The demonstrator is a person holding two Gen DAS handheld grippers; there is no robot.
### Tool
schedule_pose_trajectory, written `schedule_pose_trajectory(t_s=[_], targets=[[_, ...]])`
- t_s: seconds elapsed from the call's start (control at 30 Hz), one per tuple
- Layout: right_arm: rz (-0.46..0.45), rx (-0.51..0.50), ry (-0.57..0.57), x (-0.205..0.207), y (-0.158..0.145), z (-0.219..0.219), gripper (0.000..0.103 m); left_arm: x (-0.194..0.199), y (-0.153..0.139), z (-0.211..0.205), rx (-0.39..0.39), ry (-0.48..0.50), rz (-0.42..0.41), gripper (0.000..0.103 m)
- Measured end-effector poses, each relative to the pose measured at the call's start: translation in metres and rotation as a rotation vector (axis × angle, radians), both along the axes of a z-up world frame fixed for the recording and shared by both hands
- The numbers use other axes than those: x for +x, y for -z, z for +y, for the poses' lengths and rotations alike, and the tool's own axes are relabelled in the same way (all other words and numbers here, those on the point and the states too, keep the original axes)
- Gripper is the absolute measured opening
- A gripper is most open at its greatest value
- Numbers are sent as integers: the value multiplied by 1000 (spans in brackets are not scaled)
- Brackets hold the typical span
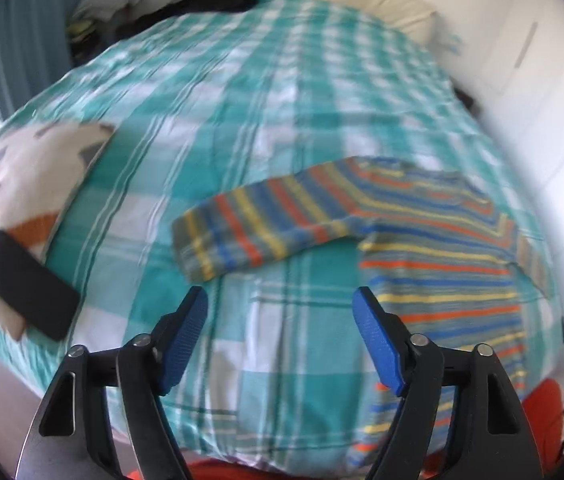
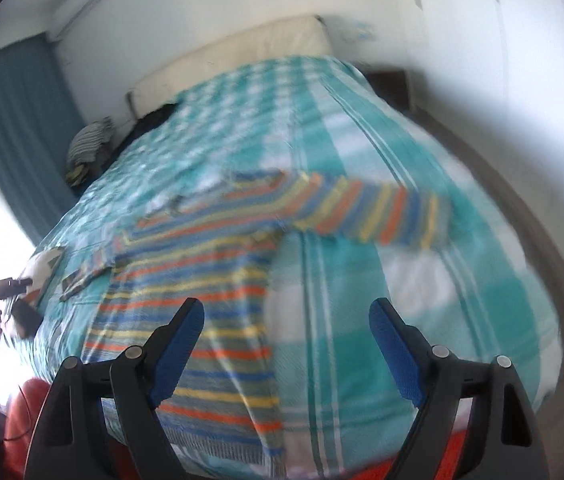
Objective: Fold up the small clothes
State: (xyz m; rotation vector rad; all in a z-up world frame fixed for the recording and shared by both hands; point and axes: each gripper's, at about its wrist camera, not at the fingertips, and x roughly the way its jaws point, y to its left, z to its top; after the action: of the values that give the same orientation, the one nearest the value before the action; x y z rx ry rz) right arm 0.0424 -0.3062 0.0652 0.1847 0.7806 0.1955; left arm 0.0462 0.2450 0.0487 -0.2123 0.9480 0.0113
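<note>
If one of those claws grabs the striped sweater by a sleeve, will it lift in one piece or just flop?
Probably flop: the sweater lies flat and follows the bed, so it looks soft. A pinched sleeve would likely rise first, the body trailing. It seems light, unlikely to slip from the ribbed pads.

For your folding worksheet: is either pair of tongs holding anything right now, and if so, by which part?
Nothing is held. The left tongs and right tongs are both open above the bed, with the striped sweater lying spread out, ungripped.
</note>
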Motion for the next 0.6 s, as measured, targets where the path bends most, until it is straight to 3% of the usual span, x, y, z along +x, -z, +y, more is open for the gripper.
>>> schedule_pose_trajectory(t_s=[0.13,0.27,0.4,0.6], targets=[[-70,-55,-146,32,-54,27,92,16,-40,-22,-51,107,-84,95],[-48,-127,-263,89,-66,50,92,69,-31,-53,6,198,-54,95],[26,-161,-307,164,-34,58,92,149,13,-84,88,270,61,95],[203,-161,-315,288,50,67,92,252,85,-117,173,309,192,92]])
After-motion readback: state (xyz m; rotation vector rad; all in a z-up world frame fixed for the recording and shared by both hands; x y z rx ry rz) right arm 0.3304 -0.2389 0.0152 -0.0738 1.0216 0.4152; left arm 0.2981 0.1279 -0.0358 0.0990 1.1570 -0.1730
